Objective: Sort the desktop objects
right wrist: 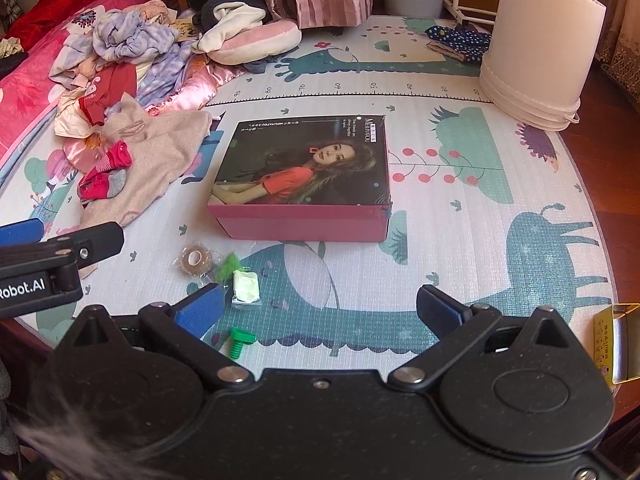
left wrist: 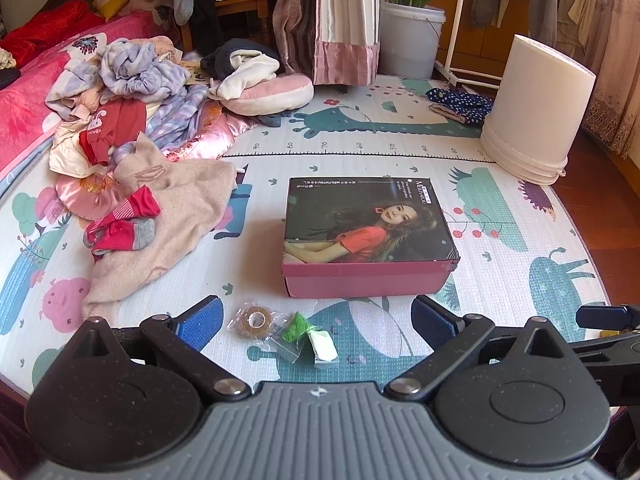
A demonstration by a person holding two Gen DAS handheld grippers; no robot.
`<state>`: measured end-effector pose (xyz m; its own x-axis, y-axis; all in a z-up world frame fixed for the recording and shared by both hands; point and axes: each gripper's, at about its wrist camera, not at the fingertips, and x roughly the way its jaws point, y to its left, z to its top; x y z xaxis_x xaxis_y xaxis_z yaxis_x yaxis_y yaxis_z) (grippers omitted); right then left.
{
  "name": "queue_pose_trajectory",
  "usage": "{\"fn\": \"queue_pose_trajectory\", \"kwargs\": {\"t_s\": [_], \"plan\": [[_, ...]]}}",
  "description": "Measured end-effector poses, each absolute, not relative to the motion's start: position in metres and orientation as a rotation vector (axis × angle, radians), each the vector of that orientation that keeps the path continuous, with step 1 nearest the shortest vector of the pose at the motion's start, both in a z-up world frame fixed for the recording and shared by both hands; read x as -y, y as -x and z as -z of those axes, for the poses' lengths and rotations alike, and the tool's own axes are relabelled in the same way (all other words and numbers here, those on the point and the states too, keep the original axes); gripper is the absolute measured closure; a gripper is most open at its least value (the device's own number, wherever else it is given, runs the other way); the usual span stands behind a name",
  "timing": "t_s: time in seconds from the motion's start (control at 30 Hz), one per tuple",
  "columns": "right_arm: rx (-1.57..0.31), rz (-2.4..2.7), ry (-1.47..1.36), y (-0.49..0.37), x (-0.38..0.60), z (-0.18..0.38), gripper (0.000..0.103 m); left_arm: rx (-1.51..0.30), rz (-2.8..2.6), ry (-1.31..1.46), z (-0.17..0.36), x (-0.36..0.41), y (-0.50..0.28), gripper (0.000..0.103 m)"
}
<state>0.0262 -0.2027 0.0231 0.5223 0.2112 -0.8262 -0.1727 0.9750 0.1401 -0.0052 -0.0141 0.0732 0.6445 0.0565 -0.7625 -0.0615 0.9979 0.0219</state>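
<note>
A closed pink box [left wrist: 366,228] with a woman's photo on the lid lies on the play mat, also in the right wrist view [right wrist: 304,168]. In front of it lie a brown tape roll in clear wrap [left wrist: 255,321] [right wrist: 195,259], a green scrap [left wrist: 298,326] [right wrist: 229,267] and a white wrapped piece [left wrist: 324,349] [right wrist: 246,289]. A green plastic bolt [right wrist: 237,341] lies close to the right gripper. My left gripper [left wrist: 316,316] is open, just short of the small items. My right gripper [right wrist: 320,308] is open and empty, right of them.
A pile of clothes and red socks [left wrist: 120,228] covers the mat's left. A white upturned bucket [left wrist: 536,108] stands back right. A yellow packet [right wrist: 618,342] lies at the right edge. A pink cushion [left wrist: 272,94] lies at the back.
</note>
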Motion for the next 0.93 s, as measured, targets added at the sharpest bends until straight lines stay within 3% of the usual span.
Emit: {"fn": "queue_pose_trajectory", "kwargs": {"t_s": [0.93], "plan": [[-1.015,-0.187,0.076,-0.018,0.182,-0.009,0.001,-0.926,-0.085,0.068,-0.047,0.000,0.017,0.002]]}}
